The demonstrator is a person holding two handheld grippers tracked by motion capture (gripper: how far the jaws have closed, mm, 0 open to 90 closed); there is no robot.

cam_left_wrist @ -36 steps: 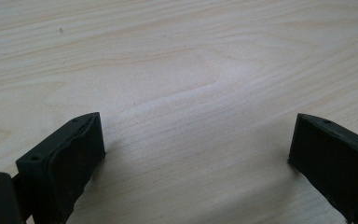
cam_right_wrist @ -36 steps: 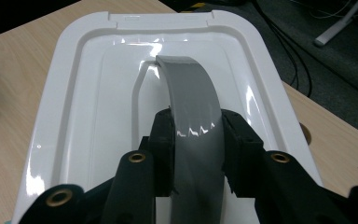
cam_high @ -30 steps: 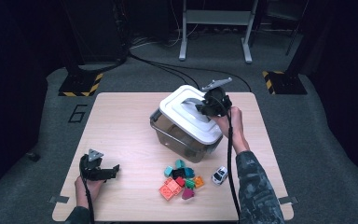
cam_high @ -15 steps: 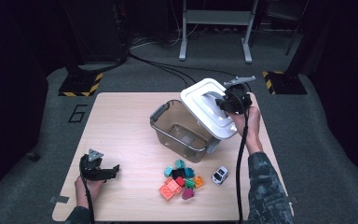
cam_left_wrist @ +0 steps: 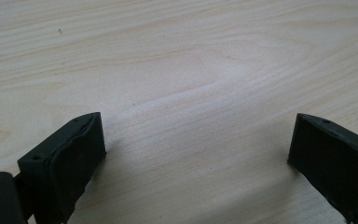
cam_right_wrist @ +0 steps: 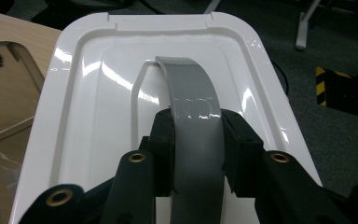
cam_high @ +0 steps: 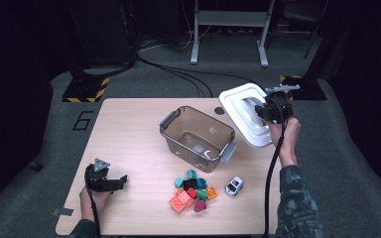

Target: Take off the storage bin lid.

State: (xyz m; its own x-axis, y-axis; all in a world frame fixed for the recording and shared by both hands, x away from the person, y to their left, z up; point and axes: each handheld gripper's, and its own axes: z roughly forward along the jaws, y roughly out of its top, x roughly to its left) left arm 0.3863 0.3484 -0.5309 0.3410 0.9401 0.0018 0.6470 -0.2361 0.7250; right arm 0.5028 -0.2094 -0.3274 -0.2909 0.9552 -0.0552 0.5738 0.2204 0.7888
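Item: white lid (cam_high: 245,113), carried by its grey handle (cam_right_wrist: 196,121) in my right gripper (cam_high: 270,110), jaws pinching the handle from both sides. I see the lid off the brown bin (cam_high: 198,137), tilted, hanging beside the bin's far right corner and partly past the table (cam_high: 129,129) edge. Item: left gripper (cam_high: 106,182), jaws spread wide with nothing between them, near the table's front left corner, well apart from the bin. Item: heap of coloured blocks (cam_high: 192,192) and a small toy car (cam_high: 234,185), just in front of the bin. Risk, as I judge it: the grip sits on a narrow strap, so the lid may swing or slip out; released where it hangs, it could drop to the floor rather than onto the wood; swung low toward the bin, it could knock the rim. Views: the right gripper view gives me the pads closed on the handle and the glossy recess around it; the high view gives the bin open and empty, and the lid's overhang. The left gripper view adds bare wood grain between its jaws.
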